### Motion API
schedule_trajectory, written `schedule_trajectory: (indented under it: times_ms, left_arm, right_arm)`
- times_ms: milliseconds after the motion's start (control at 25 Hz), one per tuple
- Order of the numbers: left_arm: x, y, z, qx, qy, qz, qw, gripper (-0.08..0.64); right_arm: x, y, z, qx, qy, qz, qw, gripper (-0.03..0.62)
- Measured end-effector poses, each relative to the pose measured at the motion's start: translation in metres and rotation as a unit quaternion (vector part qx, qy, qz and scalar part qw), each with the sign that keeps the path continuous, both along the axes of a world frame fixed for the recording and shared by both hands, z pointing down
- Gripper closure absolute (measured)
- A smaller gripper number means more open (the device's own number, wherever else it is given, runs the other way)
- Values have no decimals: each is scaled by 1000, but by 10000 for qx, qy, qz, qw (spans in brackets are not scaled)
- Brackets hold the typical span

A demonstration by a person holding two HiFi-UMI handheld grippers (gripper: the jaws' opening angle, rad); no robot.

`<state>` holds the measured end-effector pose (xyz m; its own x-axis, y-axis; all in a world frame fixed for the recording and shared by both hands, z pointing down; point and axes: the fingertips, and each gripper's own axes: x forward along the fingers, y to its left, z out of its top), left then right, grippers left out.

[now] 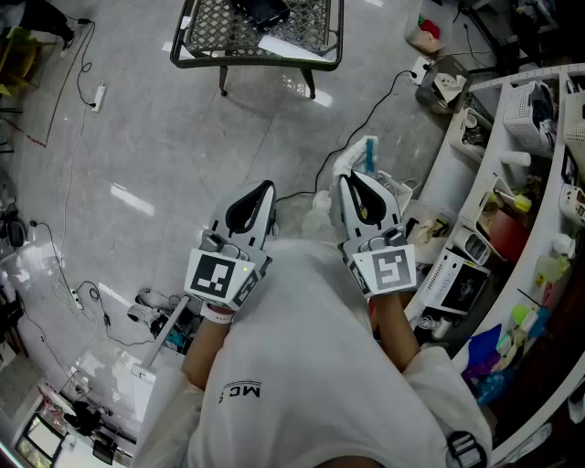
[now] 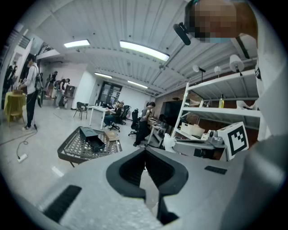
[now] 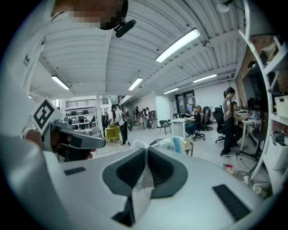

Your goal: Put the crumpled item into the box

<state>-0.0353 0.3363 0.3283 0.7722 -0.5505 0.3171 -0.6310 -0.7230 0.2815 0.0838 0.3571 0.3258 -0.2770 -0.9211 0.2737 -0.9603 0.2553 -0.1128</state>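
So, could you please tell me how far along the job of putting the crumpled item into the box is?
Nothing looks done yet. The black box sits on the dark wire-mesh table across the floor. Nothing is in hand: the left gripper and right gripper both have their jaws together and empty. A crumpled white plastic heap, probably the item, lies just beyond the right gripper. Pickup and boxing remain.

A mesh table (image 1: 256,37) stands ahead, shelves (image 1: 539,183) along the right side.
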Motion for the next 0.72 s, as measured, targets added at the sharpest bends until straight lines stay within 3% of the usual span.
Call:
schedule_trajectory:
  times_ms: [120,480,720]
  left_arm:
    - [27,-9,1,273,-108,-25,9996,538]
    - [90,7,4,317,-195,-384,9986,538]
    - [106,5,0,408,-243,-625,9969,538]
  right_arm:
    - [18,-13,-5,233,-106,-70,9996,557]
    - [74,1,-8,576,-262,-475,9969,557]
    - [100,0,-8,647,-226,-715,9951,557]
